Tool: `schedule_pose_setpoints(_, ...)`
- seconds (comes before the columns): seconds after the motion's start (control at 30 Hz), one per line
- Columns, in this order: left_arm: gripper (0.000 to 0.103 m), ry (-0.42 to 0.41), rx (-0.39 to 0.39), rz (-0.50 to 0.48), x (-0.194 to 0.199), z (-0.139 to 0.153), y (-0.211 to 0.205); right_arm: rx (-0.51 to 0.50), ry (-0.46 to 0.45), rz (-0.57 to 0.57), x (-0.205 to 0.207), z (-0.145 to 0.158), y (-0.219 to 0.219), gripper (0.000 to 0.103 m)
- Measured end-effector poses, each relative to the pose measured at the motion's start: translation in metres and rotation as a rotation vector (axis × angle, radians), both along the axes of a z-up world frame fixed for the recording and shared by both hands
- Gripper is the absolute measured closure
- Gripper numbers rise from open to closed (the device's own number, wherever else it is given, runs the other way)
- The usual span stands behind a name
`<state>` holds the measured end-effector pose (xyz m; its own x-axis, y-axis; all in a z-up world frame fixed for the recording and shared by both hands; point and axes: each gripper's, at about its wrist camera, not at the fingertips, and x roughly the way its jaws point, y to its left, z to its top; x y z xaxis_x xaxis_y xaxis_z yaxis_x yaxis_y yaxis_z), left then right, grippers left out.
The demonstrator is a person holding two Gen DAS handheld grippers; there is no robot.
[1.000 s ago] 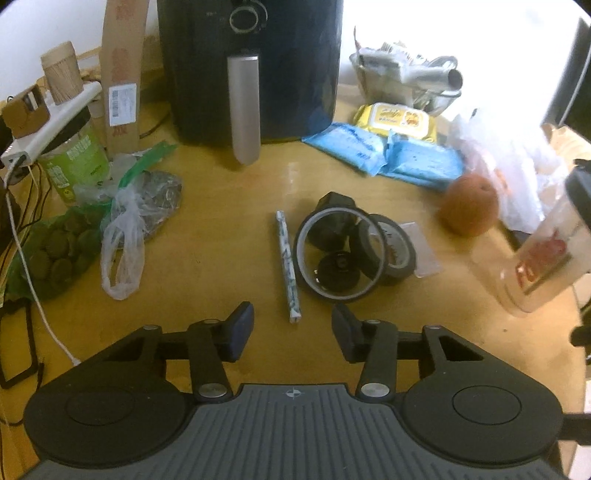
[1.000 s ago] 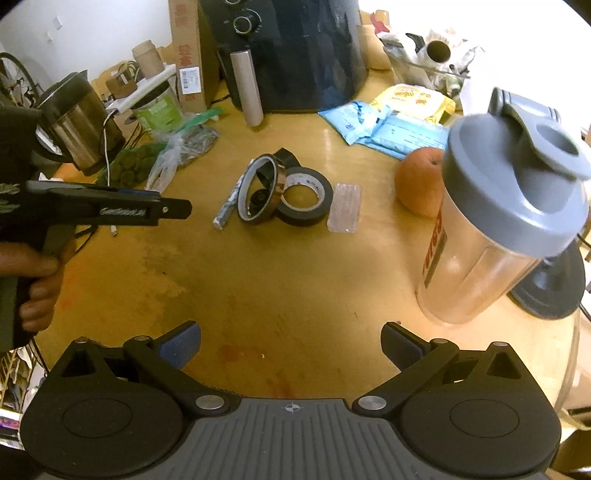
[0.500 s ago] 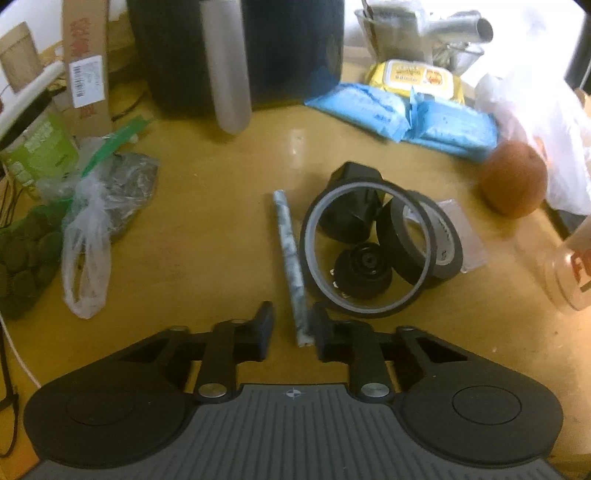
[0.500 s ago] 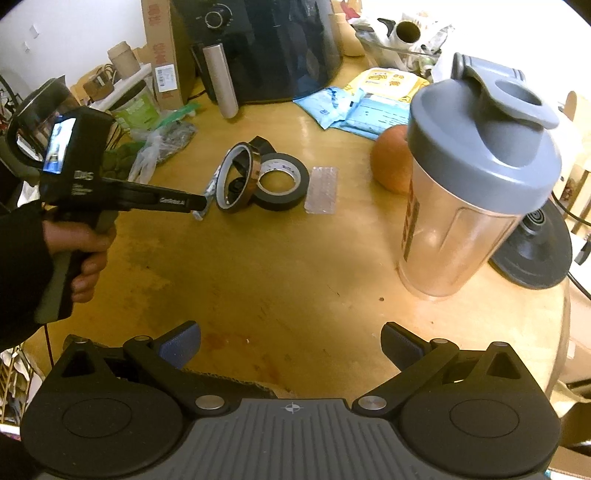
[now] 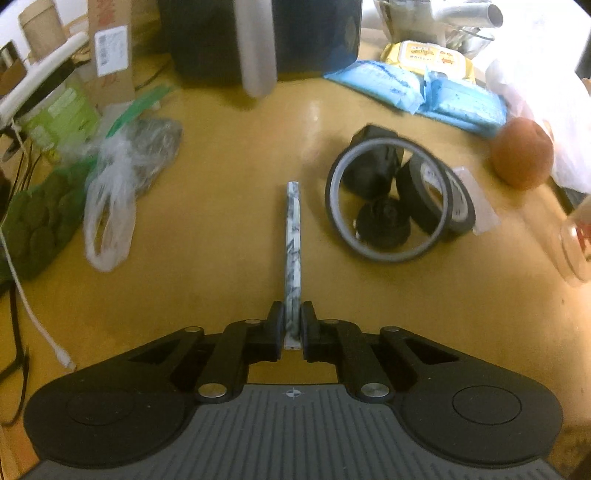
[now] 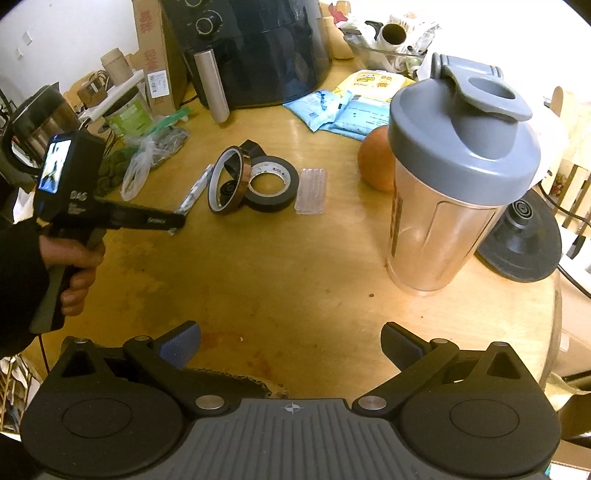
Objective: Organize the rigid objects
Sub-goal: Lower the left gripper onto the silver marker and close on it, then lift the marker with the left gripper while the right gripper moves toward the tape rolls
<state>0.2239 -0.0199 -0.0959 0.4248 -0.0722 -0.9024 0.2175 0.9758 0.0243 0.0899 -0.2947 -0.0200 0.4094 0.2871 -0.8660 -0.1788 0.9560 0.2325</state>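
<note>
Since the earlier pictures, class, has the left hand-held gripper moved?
Yes. The left hand-held gripper moved toward the air fryer, closing on the patterned stick.

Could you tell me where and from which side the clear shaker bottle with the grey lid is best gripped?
Take the clear shaker bottle with the grey lid around its straight plastic body, below the lid, coming in level from the open table side. It stands upright, and the wide lid with its flip spout offers no flat faces. The right gripper is open.

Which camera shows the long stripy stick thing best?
The left wrist view: the patterned stick runs up the middle, its near end pinched in the left gripper. In the right wrist view the stick is small and far off, lying beside the tape rolls, its near end hidden.
</note>
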Motion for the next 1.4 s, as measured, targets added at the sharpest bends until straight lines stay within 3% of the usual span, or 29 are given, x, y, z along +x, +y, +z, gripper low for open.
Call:
schedule_pose_setpoints(0.23,0.092,0.023,-0.018,-0.01,-0.017,0.001,0.012,-0.001,0.007,0.029,-0.001,-0.003,0.008,0.0)
schedule_pose_setpoints(0.4,0.09,0.021,-0.043,0.017,-0.01,0.0,0.016,-0.009,0.01,0.055,-0.002,-0.004,0.016,0.0)
schedule_pose_setpoints(0.5,0.085,0.014,-0.04,0.024,-0.003,0.0,0.013,-0.01,0.011,0.064,-0.003,-0.003,0.018,0.0)
schedule_pose_setpoints(0.63,0.085,0.004,-0.019,0.021,0.007,-0.001,0.007,-0.013,0.008,0.069,-0.003,-0.002,0.022,0.0)
schedule_pose_setpoints(0.93,0.085,-0.004,-0.004,-0.01,0.016,-0.002,0.003,-0.008,-0.028,0.034,0.004,0.009,0.016,0.0)
schedule_pose_setpoints(1.03,0.093,-0.005,0.007,-0.003,0.016,-0.001,0.004,-0.005,-0.033,0.024,0.005,0.01,0.014,0.0)
schedule_pose_setpoints(1.4,0.093,-0.03,-0.095,0.005,-0.004,0.028,0.011,-0.004,-0.016,0.041,0.001,0.004,0.017,0.0)
